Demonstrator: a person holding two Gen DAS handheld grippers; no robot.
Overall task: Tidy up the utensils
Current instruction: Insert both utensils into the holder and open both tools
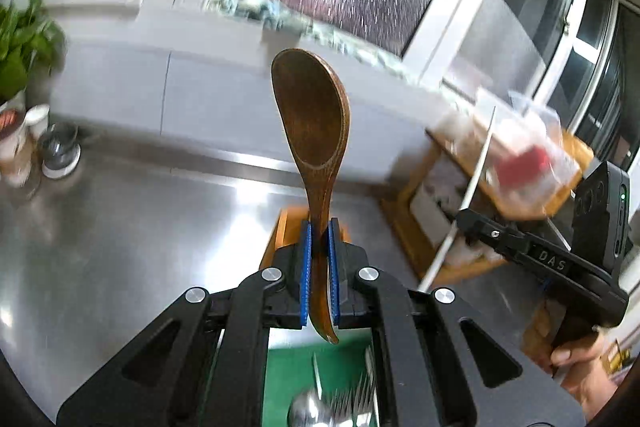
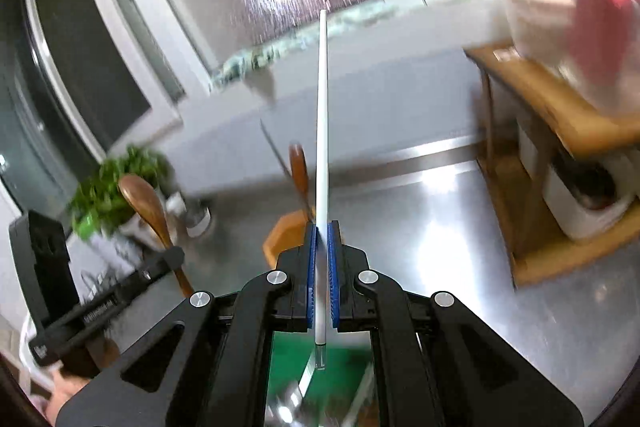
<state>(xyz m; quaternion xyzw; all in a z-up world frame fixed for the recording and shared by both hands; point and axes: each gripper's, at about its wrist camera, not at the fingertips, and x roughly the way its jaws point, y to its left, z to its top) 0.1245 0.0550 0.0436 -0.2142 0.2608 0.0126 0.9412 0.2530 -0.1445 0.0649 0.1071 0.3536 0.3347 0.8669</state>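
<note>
My left gripper (image 1: pixel 319 227) is shut on the handle of a brown wooden spoon (image 1: pixel 314 115), bowl pointing up, above the steel counter. My right gripper (image 2: pixel 322 227) is shut on a white chopstick (image 2: pixel 322 131) that points up and away. A wooden utensil holder (image 2: pixel 286 233) stands just beyond the fingertips, with another wooden spoon (image 2: pixel 299 167) in it. The right gripper with its chopstick (image 1: pixel 474 187) shows at the right of the left wrist view. The left gripper with its spoon (image 2: pixel 146 205) shows at the left of the right wrist view. A green tray (image 1: pixel 292 371) with metal forks and spoons lies below the grippers.
A steel counter (image 1: pixel 132 239) runs to a grey backsplash and window. A potted plant (image 1: pixel 22 47) and small jars (image 1: pixel 60 151) stand at the left. A wooden shelf rack (image 2: pixel 556 187) with containers and a white pot stands at the right.
</note>
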